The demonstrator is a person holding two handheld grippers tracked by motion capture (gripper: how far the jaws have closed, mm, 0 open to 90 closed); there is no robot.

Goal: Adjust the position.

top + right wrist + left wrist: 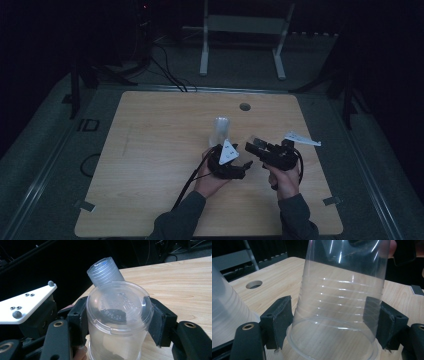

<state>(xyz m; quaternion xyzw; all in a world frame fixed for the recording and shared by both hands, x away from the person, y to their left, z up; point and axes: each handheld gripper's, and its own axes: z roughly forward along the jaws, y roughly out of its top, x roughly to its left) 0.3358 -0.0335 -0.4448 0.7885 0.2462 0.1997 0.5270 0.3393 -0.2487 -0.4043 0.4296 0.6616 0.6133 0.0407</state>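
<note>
A clear plastic cup (337, 305) is standing between the left gripper (332, 320)'s two black jaws, its wide rim toward the camera and its base pointing away; the pads are sitting just beside its ribbed wall on either side, the left one right at the wall, the right one seen through it — whether they are pressing I cannot tell. In the right gripper view, the right gripper (117, 320) is clamping a clear cup (117, 322) at its sides, the pads pushing against the wall just below the embossed base, which is facing the camera; whether both views are showing the same cup I cannot tell.

Counting the cups: one is being held between the grippers, and a stack of nested cups (221, 131) is standing on the table (150, 150) just beyond them, leaning a little in the right gripper view — its number of cups is too blurred to count; its frosted side is filling the left edge of the left gripper view.

From above, both hands are meeting near the middle of the table, toward its right half; a round hole (244, 106) is lying near the far edge; a white metal frame (245, 30) is standing on the floor beyond; black cables (165, 70) are trailing past the far left corner.
</note>
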